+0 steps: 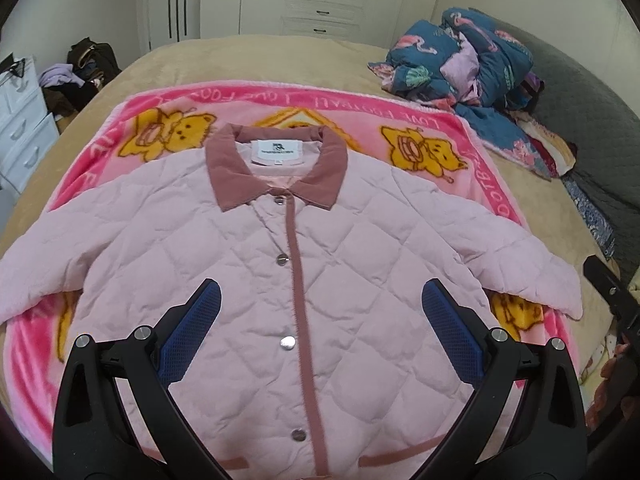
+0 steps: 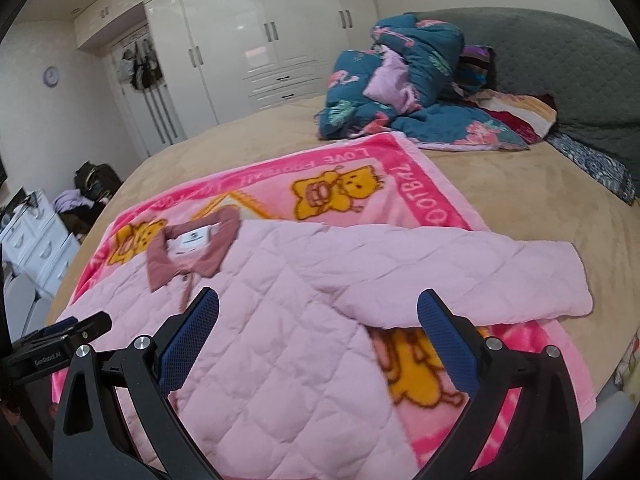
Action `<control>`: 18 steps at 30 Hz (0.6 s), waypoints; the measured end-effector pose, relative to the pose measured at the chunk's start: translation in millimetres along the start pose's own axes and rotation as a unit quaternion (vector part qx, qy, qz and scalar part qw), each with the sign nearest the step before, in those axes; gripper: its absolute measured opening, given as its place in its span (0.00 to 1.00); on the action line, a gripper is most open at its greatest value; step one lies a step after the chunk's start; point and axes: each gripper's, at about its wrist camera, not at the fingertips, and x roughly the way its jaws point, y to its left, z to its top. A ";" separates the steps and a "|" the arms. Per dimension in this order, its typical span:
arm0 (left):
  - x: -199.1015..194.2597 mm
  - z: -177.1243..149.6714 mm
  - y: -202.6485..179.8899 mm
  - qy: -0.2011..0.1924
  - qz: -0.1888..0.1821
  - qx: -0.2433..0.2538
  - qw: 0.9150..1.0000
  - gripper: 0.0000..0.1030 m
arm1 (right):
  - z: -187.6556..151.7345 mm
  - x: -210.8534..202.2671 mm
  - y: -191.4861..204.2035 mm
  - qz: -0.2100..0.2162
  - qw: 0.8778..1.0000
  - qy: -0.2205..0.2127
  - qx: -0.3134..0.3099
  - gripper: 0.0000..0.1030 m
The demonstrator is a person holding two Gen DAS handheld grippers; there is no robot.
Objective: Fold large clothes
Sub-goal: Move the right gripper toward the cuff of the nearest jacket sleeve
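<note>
Now we are hovering both tongs, left (image 1: 320,312) and right (image 2: 318,314), wide and empty over the jacket (image 1: 256,280) lying flat on the blanket (image 1: 420,120); we are advising gripping each sleeve (image 2: 460,276) near its cuff.

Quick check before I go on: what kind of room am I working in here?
A bedroom, almost surely: the jacket lies on a blanket spread over a bed, with a white wardrobe along the far wall and heaped bedding.

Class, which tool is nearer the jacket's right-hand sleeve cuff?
Right. The right tool hovers just before that sleeve cuff; the left tool hangs over the pink jacket front, by the snaps.
</note>
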 end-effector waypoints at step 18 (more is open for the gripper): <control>67.5 -8.3 -59.7 0.039 -0.014 0.044 0.998 0.92 | -22.4 54.0 -114.2 -0.080 0.991 0.040 0.104 0.96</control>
